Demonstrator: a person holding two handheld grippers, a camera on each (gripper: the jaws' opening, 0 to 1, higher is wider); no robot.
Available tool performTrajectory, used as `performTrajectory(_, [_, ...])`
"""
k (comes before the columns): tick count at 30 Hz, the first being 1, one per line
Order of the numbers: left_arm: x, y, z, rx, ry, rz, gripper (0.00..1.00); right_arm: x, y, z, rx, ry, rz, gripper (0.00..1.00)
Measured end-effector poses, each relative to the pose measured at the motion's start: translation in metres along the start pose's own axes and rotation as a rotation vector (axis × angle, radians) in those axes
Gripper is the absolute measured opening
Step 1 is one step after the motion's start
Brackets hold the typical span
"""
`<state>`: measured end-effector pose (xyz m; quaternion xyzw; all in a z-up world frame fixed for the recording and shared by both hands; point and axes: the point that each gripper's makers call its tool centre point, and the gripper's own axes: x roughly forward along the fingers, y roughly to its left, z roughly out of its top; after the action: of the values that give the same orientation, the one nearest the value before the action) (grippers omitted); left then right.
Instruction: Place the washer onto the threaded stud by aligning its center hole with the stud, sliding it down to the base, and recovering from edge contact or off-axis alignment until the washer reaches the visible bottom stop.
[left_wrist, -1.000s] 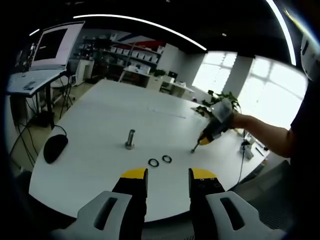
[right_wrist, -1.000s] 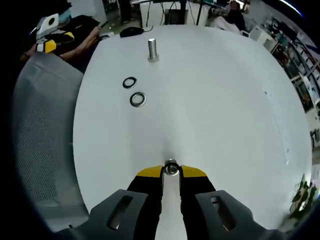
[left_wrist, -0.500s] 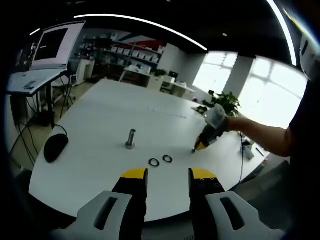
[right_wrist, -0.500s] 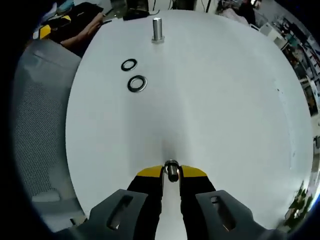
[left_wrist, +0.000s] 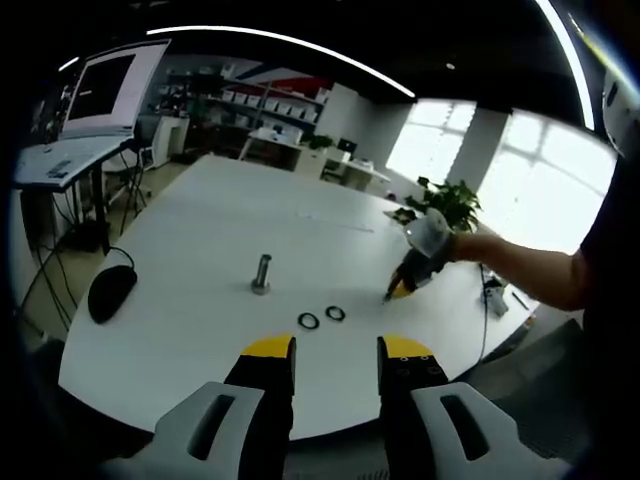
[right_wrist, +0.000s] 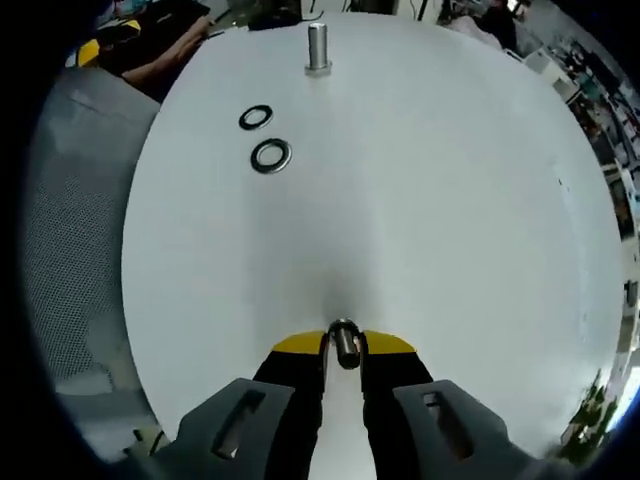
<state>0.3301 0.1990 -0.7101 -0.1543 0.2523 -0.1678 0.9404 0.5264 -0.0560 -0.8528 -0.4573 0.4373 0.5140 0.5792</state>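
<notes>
While the right gripper (right_wrist: 342, 345) has its jaws pinched on a washer (right_wrist: 343, 338) well short of the stud (right_wrist: 318, 47), the left gripper (left_wrist: 336, 352) waits, jaws apart and empty. An edge-on grip could tilt the washer, catching the threads.

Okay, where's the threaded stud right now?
The threaded stud stands upright on the white table, top centre of the right gripper view, beyond the two washers.
</notes>
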Motion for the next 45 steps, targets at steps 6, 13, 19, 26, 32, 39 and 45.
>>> performTrajectory(6, [-0.001,-0.001,-0.001,0.003,0.001,0.000,0.30,-0.021,0.011,0.007,0.070,-0.071,-0.020,0.26])
performTrajectory(13, [-0.002,-0.003,-0.001,0.009,-0.006,-0.002,0.31,-0.062,0.027,0.018,0.140,-0.202,-0.065,0.29])
performTrajectory(19, [-0.002,-0.008,0.000,0.019,-0.013,-0.019,0.30,-0.106,0.026,0.021,0.229,-0.302,-0.183,0.31])
performTrajectory(26, [-0.003,-0.014,-0.001,0.031,-0.015,-0.050,0.30,-0.139,0.044,0.028,0.312,-0.391,-0.239,0.32])
performTrajectory(32, [-0.003,-0.019,-0.004,0.050,0.003,-0.083,0.30,-0.161,0.061,0.049,0.286,-0.403,-0.242,0.32])
performTrajectory(39, [-0.003,-0.028,-0.008,0.080,0.028,-0.140,0.28,-0.213,0.054,0.098,0.197,-0.457,-0.295,0.32])
performTrajectory(45, [-0.003,-0.035,-0.010,0.098,0.041,-0.183,0.28,-0.267,0.025,0.128,0.068,-0.344,-0.389,0.32])
